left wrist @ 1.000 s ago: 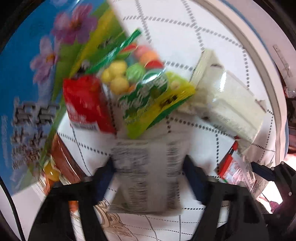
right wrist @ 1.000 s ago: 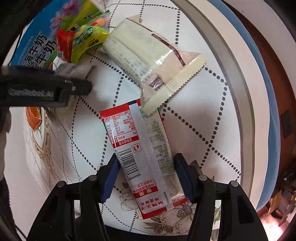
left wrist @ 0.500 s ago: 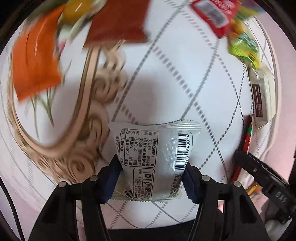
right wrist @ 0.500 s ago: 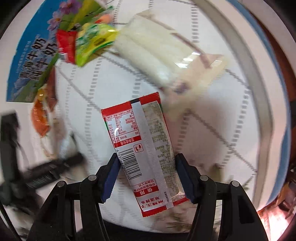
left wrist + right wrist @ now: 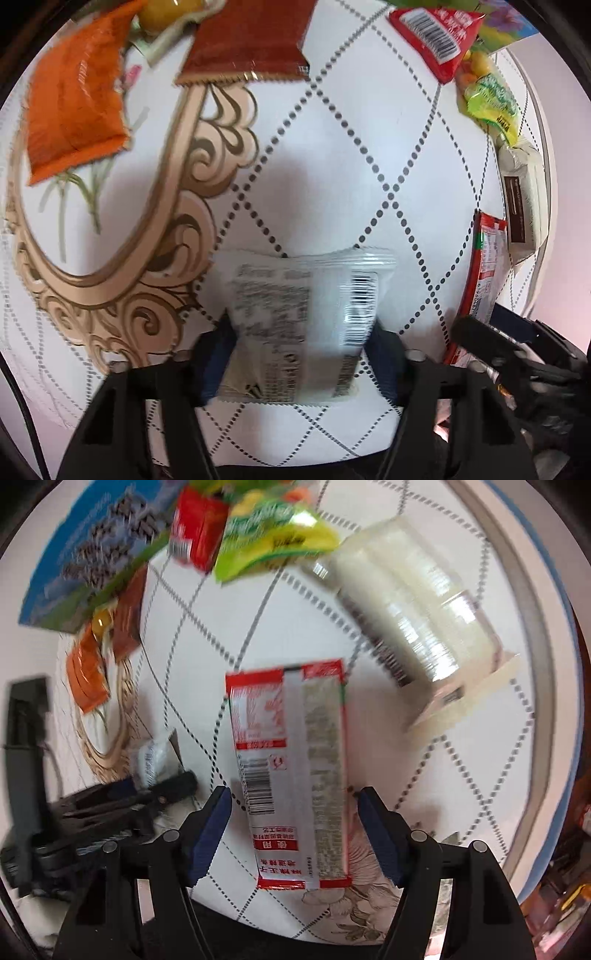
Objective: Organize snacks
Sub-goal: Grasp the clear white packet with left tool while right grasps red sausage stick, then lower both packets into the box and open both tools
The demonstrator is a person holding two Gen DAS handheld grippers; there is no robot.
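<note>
My left gripper point(image 5: 301, 354) is shut on a silver-white snack packet point(image 5: 306, 321), held low over the patterned tablecloth point(image 5: 332, 166). My right gripper point(image 5: 295, 819) stands with its jaws spread around a red-and-silver snack packet point(image 5: 291, 768); the fingers do not clearly touch its sides. In the right wrist view the left gripper point(image 5: 122, 797) with its silver-white packet point(image 5: 155, 757) shows at the left. In the left wrist view the right gripper point(image 5: 517, 343) and the red-and-silver packet point(image 5: 484, 273) show at the right edge.
An orange packet point(image 5: 74, 96), a brown packet point(image 5: 247, 40), a red packet point(image 5: 436, 26), a green-yellow candy bag point(image 5: 491, 99) and a cream wafer pack point(image 5: 524, 199) lie around. A blue milk carton point(image 5: 92, 550) lies at the back. The round table's rim point(image 5: 543, 664) curves at right.
My left gripper has lifted the silver-white packet away from the pile and swung left over the scroll pattern. My right gripper's jaws have spread from the red-and-silver packet, which now looks straighter.
</note>
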